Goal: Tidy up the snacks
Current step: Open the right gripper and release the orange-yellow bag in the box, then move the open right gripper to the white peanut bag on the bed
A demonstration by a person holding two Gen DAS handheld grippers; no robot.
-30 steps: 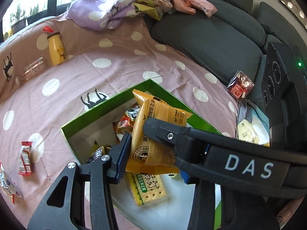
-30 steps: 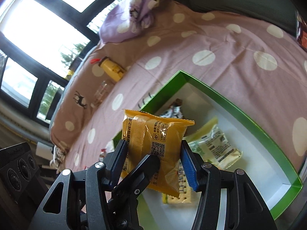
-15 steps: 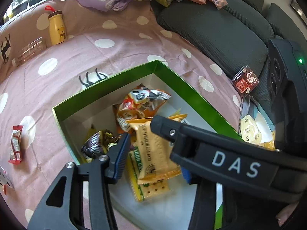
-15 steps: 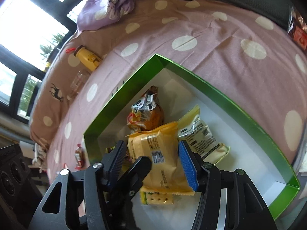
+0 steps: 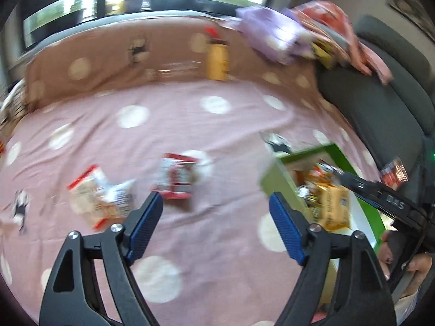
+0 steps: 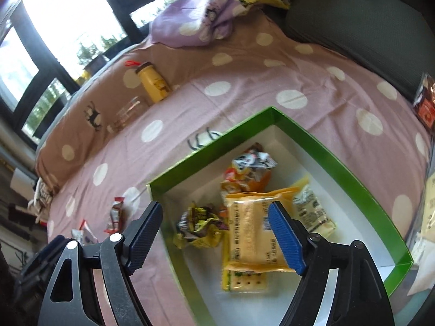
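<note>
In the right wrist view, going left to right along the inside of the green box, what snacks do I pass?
Crumpled yellow and purple foil wrapper → flat orange biscuit packet → pale cream sealed packet with dark print. The panda-print orange bag and the green cracker pack overlap the biscuit packet, so they are left out.

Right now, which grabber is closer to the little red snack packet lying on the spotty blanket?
Left. The left gripper, jaws opening and empty, hovers just short of the red snack packet. The right gripper, also opening, hangs over the green box, the packet off beside it.
</note>
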